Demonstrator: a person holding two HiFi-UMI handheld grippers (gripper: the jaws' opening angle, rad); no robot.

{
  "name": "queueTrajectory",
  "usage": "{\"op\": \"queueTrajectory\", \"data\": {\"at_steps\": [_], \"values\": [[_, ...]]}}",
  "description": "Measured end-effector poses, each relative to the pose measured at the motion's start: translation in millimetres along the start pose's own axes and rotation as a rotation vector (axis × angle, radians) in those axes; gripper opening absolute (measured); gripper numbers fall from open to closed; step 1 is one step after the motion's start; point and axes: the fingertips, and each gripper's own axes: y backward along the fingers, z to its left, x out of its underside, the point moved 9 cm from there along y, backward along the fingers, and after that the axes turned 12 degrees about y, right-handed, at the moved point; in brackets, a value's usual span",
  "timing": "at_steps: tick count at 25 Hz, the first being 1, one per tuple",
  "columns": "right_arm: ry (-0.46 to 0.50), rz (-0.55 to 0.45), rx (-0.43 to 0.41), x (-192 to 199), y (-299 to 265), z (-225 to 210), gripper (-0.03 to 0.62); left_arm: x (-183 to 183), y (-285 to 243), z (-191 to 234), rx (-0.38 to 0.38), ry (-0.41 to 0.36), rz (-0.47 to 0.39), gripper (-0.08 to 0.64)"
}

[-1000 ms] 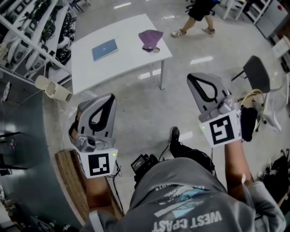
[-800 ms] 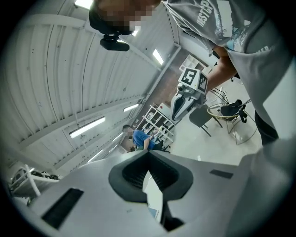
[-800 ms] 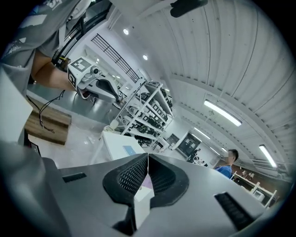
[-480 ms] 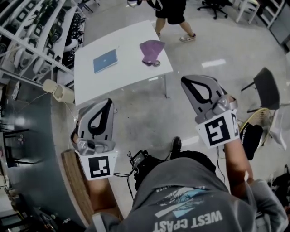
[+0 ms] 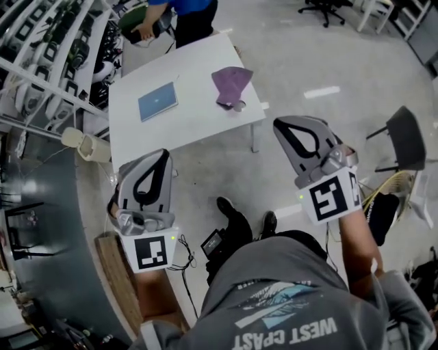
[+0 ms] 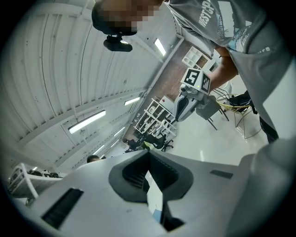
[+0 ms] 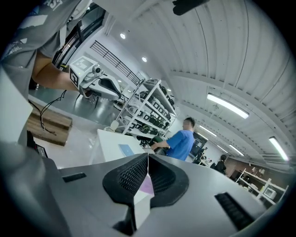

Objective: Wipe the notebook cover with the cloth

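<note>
Floor (image 5: 219,171) separates table (image 5: 191,130) edge from left gripper (image 5: 163,154) and right gripper (image 5: 279,123), both closed, empty; notebook (image 5: 158,101) and cloth (image 5: 230,83) lie inboard.

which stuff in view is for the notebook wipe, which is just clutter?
For the job:
- blue notebook
- purple cloth
- white table, which bears both
- left gripper and right gripper, both shut, empty, short of the table

Lying about:
- black chair
- shelving rack
- wooden crate
- person in blue
</note>
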Motion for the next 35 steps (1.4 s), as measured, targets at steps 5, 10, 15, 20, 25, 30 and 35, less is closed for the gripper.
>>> {"op": "queueTrajectory", "data": {"at_steps": [5, 10, 15, 20, 25, 30, 35], "values": [[0.010, 0.039, -0.001, -7, -45, -10, 0.031, 37, -29, 36, 0.016, 0.031, -0.041, 0.002], [0.007, 0.077, 0.022, -28, -94, -10, 0.031, 72, -40, 76, 0.046, 0.028, -0.091, 0.002], [-0.005, 0.095, 0.034, -53, -142, -12, 0.031, 103, -45, 120, 0.055, 0.031, -0.127, 0.002], [-0.005, 0.115, 0.016, -63, -174, -13, 0.031, 126, -51, 146, 0.054, 0.050, -0.138, 0.002], [-0.007, 0.127, 0.002, -56, -199, -23, 0.031, 147, -61, 159, 0.046, 0.079, -0.115, 0.002], [-0.023, 0.120, -0.013, -36, -229, -34, 0.031, 163, -78, 166, 0.030, 0.089, -0.067, 0.002], [-0.045, 0.103, -0.036, -9, -262, -51, 0.031, 171, -109, 176, 0.023, 0.078, -0.018, 0.002]]}}
